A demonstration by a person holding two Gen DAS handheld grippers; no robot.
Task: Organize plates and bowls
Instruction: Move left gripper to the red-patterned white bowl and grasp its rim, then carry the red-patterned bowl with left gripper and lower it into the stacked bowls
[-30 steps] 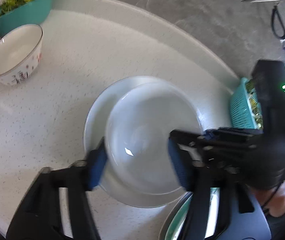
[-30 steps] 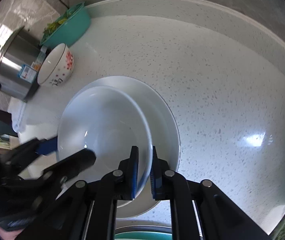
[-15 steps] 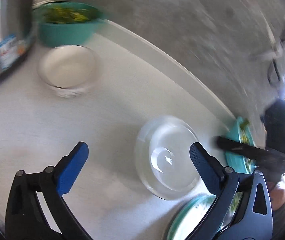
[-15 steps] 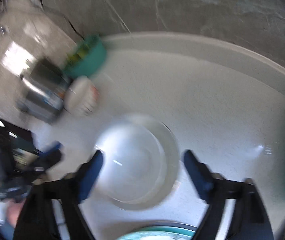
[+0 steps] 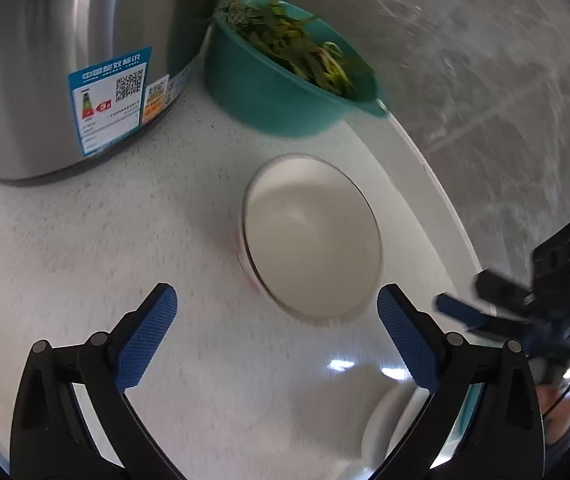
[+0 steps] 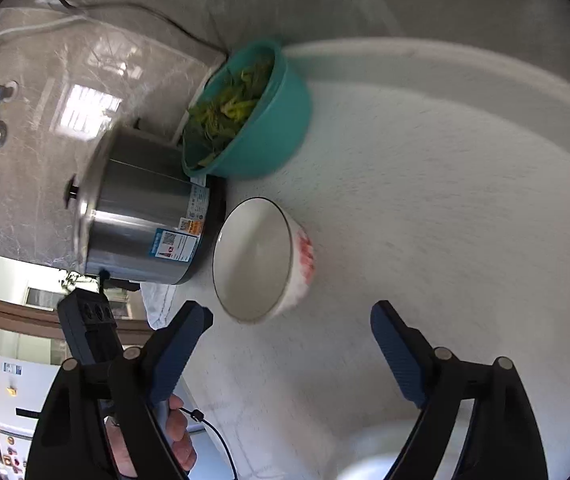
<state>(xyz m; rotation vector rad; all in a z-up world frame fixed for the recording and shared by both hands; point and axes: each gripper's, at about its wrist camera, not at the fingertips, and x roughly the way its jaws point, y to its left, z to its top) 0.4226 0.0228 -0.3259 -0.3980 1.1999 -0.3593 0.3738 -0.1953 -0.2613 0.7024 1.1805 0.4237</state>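
Note:
A white bowl (image 5: 311,236) with a dark rim and red flower print stands on the white speckled counter (image 5: 105,240); it also shows in the right wrist view (image 6: 261,260). My left gripper (image 5: 277,320) is open and empty, just short of the bowl. My right gripper (image 6: 291,334) is open and empty, also just short of it; it shows at the right of the left wrist view (image 5: 457,312). The stacked white plate and bowl (image 5: 389,428) sit at the bottom edge, partly hidden behind my finger; they also show blurred in the right wrist view (image 6: 385,452).
A steel pot (image 5: 65,60) with a label stands left of the bowl; it also shows in the right wrist view (image 6: 141,220). A teal colander of greens (image 5: 285,76) sits behind the bowl, also in the right wrist view (image 6: 249,120). A raised counter edge (image 5: 425,184) meets the grey wall.
Both grippers let go of the white bowl on the plate, opened wide and swung left toward the flower-print bowl, which is now close in front of both.

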